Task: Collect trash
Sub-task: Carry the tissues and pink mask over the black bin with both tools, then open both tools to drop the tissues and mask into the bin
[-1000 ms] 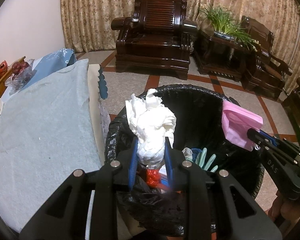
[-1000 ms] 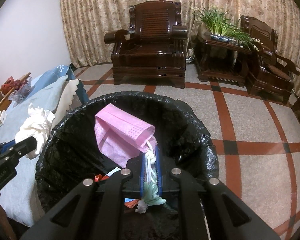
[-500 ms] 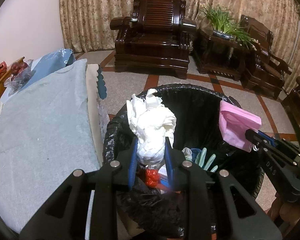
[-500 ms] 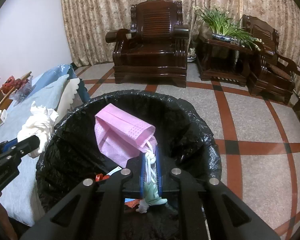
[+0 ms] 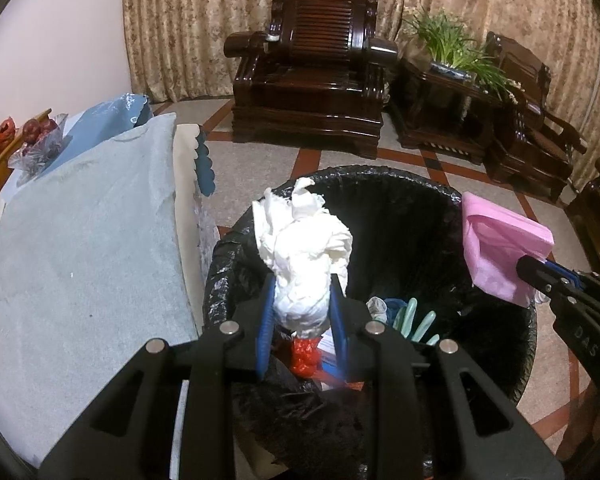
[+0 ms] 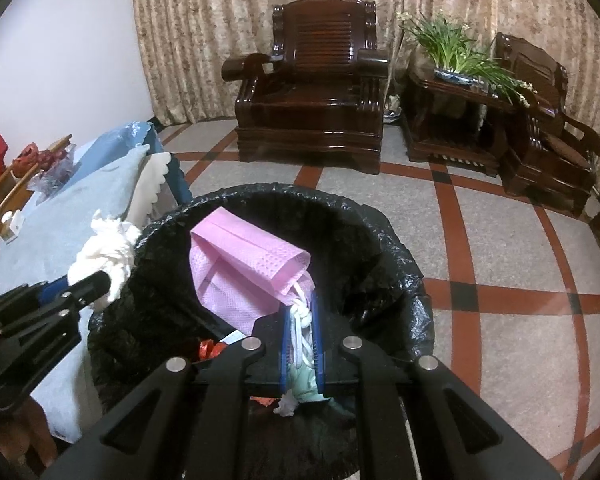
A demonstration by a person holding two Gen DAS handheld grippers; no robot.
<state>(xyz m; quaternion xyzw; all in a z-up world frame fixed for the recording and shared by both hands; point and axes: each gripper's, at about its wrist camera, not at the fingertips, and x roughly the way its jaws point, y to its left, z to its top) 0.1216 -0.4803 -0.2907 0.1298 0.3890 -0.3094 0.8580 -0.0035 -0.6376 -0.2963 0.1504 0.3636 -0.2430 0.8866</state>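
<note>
My left gripper (image 5: 302,280) is shut on a crumpled white tissue (image 5: 304,248) and holds it over the near left rim of a bin lined with a black bag (image 5: 380,176). My right gripper (image 6: 301,308) is shut on the white ear loops of a pink face mask (image 6: 244,272), held above the bin's opening (image 6: 400,256). The mask also shows in the left wrist view (image 5: 496,248), the tissue in the right wrist view (image 6: 108,248). Inside the bin lie green gloves (image 5: 416,320) and red scraps (image 5: 306,356).
A table under a grey-blue cloth (image 5: 80,248) stands left of the bin, with fruit in a bag (image 5: 36,136) at its far end. Dark wooden armchairs (image 5: 312,80) and a plant on a side table (image 5: 452,52) stand across the tiled floor.
Both grippers have shifted slightly farther over the bin, still holding the tissue and the mask. Nothing has been let go.
</note>
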